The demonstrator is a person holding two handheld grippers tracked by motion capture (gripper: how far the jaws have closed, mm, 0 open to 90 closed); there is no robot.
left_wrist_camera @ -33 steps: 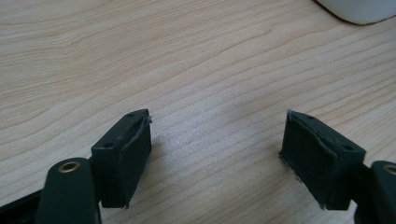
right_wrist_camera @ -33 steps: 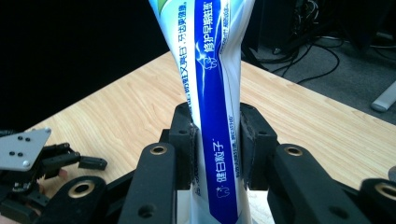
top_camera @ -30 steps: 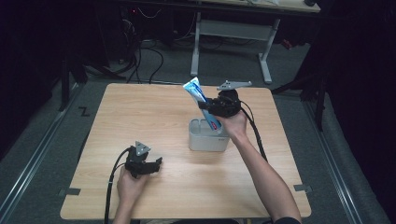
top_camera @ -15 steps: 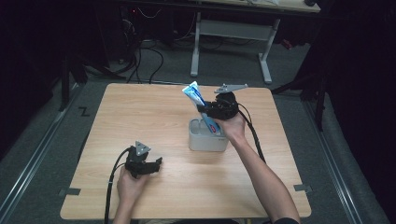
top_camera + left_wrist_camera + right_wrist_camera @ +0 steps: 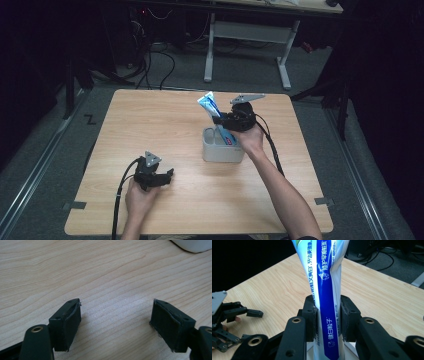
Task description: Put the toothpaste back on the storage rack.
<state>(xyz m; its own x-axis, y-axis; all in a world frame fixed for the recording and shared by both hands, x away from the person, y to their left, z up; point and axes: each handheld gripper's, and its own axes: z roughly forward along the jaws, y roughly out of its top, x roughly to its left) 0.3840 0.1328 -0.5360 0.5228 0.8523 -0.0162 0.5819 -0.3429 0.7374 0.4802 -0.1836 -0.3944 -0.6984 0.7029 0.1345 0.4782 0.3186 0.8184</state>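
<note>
Presently, my right claw [image 5: 327, 315] is clamping a blue-and-white toothpaste tube [image 5: 325, 290], holding it upright with its lower end inside the grey holder [image 5: 222, 146] mid-table [image 5: 150, 125]. My left claw [image 5: 116, 322] is resting released on bare wood, well apart.

The pale wooden tabletop [image 5: 165, 125] is evenly lit from above in the high view, while the surrounding floor and room are left nearly black. The high view is soft and slightly grainy. In the left gripper view, the wood grain is rendered sharply between the black padded fingers [image 5: 68, 322], and a faint shadow is cast just beside them. In the right gripper view, a mild sheen is seen on the blue and white toothpaste tube [image 5: 327, 290] above the fingers [image 5: 310, 312]; the near foreground is slightly blurred.
</note>
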